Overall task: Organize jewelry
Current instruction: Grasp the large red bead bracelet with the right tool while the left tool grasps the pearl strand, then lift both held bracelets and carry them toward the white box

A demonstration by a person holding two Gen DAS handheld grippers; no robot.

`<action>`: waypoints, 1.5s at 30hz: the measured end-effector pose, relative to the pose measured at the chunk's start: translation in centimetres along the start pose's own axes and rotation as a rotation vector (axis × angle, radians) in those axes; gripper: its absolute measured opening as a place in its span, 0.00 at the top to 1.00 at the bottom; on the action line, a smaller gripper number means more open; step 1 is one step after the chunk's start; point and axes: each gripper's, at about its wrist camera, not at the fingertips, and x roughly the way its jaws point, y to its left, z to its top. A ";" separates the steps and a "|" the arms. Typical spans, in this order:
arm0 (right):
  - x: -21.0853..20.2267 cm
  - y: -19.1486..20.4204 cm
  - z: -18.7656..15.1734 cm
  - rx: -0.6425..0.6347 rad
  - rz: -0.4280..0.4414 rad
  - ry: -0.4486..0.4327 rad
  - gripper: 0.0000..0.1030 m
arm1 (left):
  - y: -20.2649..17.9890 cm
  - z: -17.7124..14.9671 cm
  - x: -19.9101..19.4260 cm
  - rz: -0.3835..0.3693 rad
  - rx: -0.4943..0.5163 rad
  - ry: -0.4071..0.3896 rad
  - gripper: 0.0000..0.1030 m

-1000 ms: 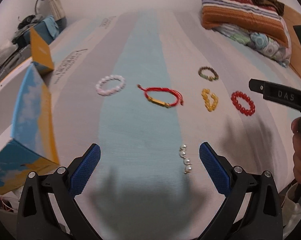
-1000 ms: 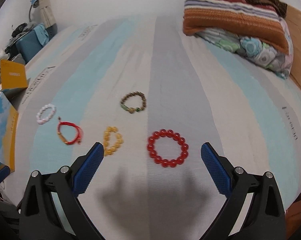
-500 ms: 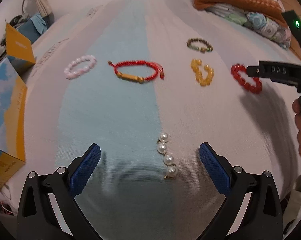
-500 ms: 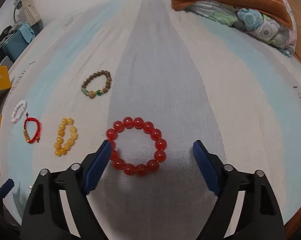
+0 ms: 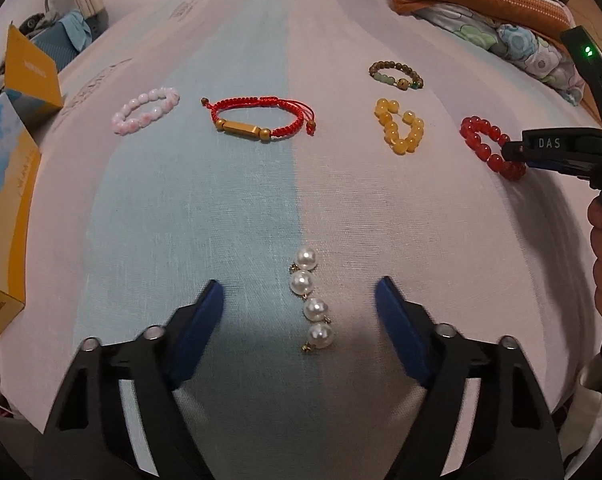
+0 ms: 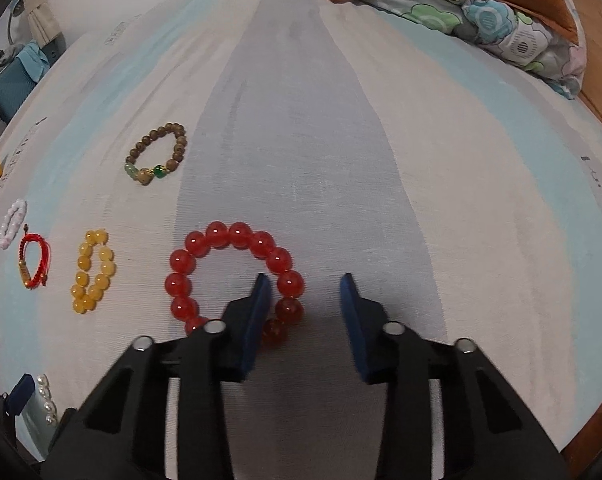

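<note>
I am closing my left gripper [image 5: 299,312] around the pearl strand [image 5: 311,303] and my right gripper [image 6: 305,312] over the red bead bracelet's [image 6: 229,276] rim; neither gripped yet, and every piece is lying unsorted mid-bed [image 6: 301,120].

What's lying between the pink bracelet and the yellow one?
The red cord bracelet lies between the pink bracelet and the yellow bracelet, clearest in the left wrist view.

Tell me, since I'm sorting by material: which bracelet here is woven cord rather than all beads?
The red cord bracelet with a gold bar, lying between the pink and yellow beaded ones.
</note>
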 end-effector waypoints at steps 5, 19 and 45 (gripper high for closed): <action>0.1 -0.1 0.1 -0.016 -0.002 -0.002 0.85 | -0.1 -0.1 -0.4 0.005 0.003 0.001 0.55; -1.2 -0.2 0.1 0.003 -0.002 -0.040 0.87 | 0.5 -0.4 -1.8 -0.014 -0.016 -0.003 0.90; -6.2 1.0 0.3 -0.001 0.053 -0.133 0.87 | 1.4 1.7 -5.6 0.010 -0.019 -0.077 0.90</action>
